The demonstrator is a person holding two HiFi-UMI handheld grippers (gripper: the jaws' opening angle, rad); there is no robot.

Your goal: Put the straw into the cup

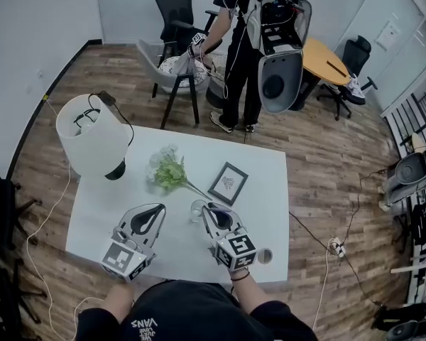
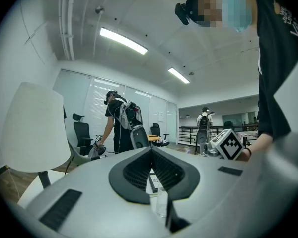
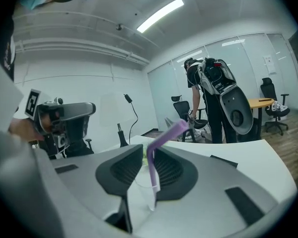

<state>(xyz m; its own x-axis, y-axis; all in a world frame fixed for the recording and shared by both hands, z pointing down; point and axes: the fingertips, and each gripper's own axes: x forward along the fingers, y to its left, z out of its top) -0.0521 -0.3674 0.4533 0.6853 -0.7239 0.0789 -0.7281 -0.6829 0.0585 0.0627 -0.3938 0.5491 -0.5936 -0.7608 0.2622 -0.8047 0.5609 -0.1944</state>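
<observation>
Straw [image 3: 153, 158], purple with a bent top, stands between the jaws of the right gripper [image 3: 148, 150]; its lower end appears to sit already inside the clear cup [image 1: 197, 210]; the jaws stand narrowly apart, the straw lying against one pad while the other is clear of it, so I judge it barely held, if at all; the left gripper [image 1: 158, 207], just left of the cup, has its jaws closed tip to tip on nothing.

Handling, as a judgement: the straw looks like thin light plastic, smooth and easy to crush, so a soft pinch on the straight shaft below the bend suits it best; the cup is light, thin-walled and probably empty, so a nudge at its rim or a leaning straw could tip it.

Room: the cup stands well in from every edge of the table [image 1: 270, 190]; the frame [image 1: 228, 183] lies just beyond the cup, and the stem of the flowers [image 1: 169, 170] reaches close to it on the far side; a small round thing [image 1: 265, 256] sits nearer the person, right of the cup, by the table's edge; the freest way out from the cup is straight up, or back toward the person.
</observation>
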